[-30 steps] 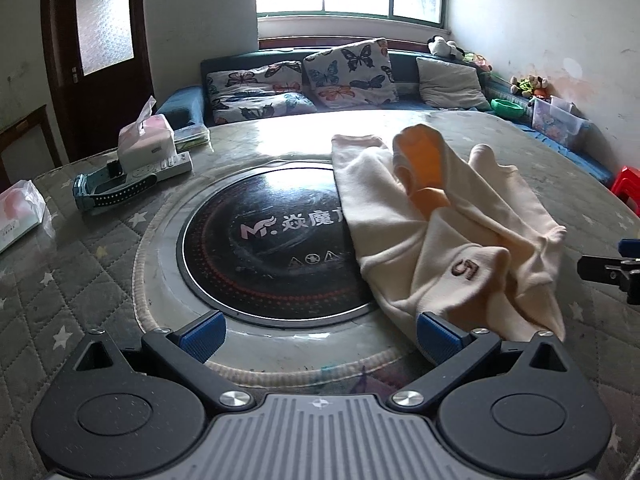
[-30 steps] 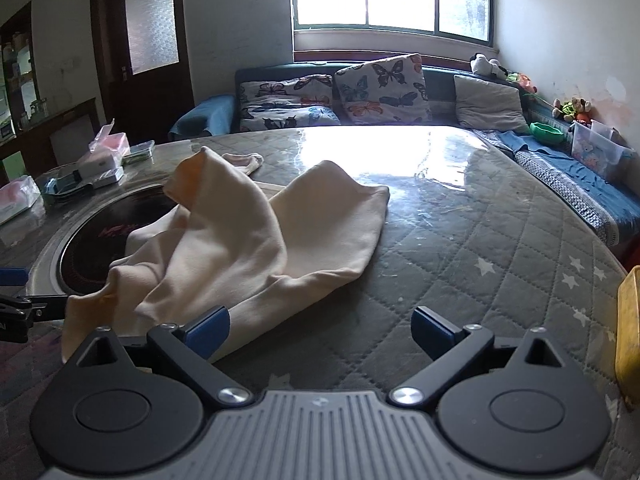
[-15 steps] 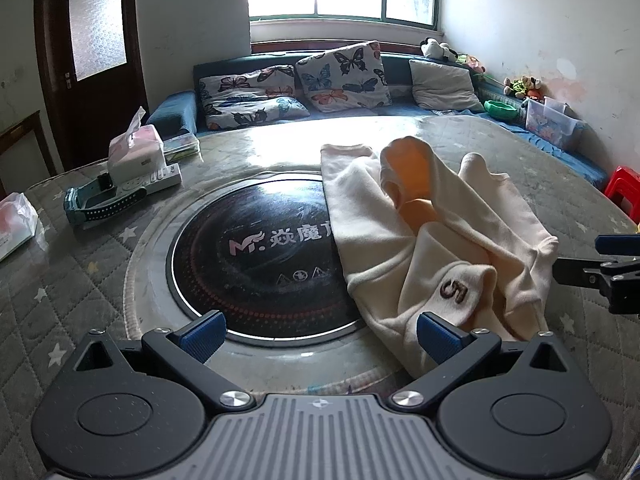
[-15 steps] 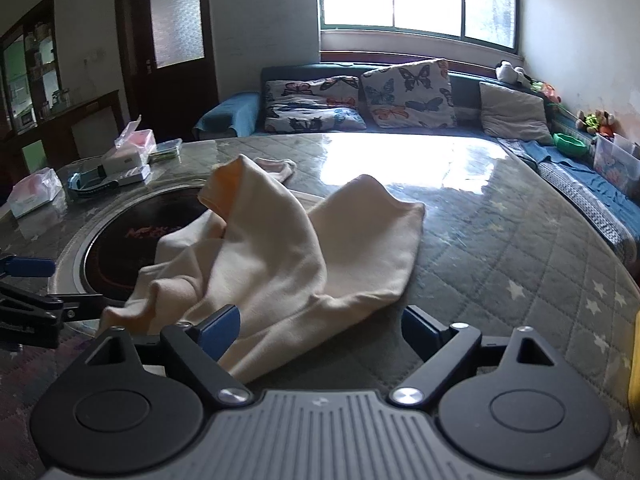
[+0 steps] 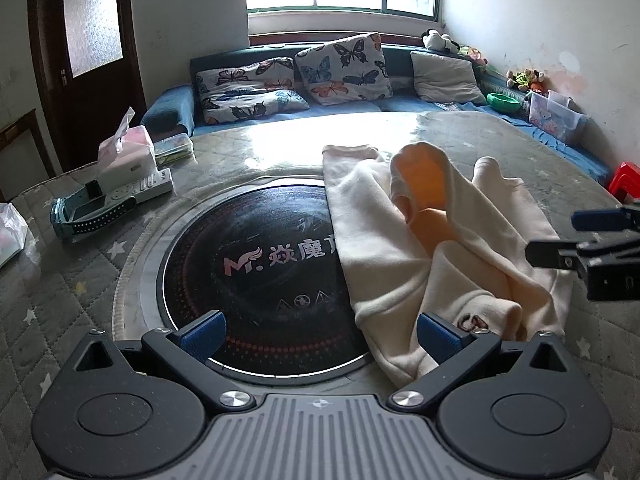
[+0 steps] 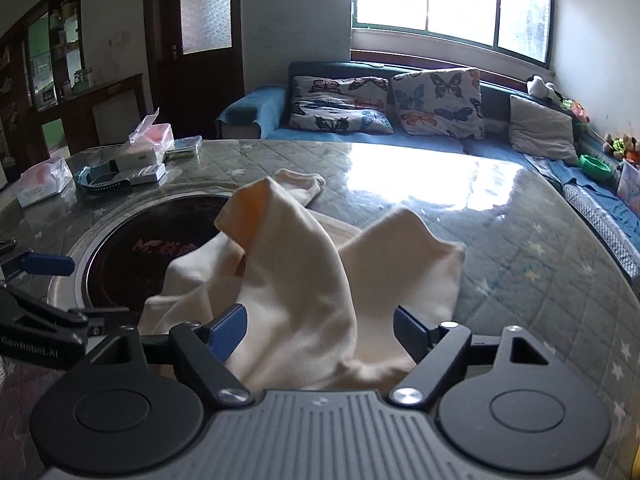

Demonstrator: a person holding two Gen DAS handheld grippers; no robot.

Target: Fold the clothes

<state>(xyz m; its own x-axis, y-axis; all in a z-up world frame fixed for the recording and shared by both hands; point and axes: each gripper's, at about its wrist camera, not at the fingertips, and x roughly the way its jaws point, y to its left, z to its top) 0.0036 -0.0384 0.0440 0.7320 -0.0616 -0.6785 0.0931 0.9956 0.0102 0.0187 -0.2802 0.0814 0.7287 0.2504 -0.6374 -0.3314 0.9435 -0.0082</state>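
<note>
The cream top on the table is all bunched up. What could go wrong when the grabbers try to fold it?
The right gripper is closing over a thick hump of the cream top, so it might pinch several layers and drag the whole bundle.

The left gripper is open mostly over the black round plate, with only its right finger at the hem, so it could miss the cloth.

Cream garment (image 5: 400, 256) with orange lining showing, lying crumpled and bunched into raised folds, partly overlapping the dark round inset of the quilted table, small embroidered mark facing up near its front edge
</note>
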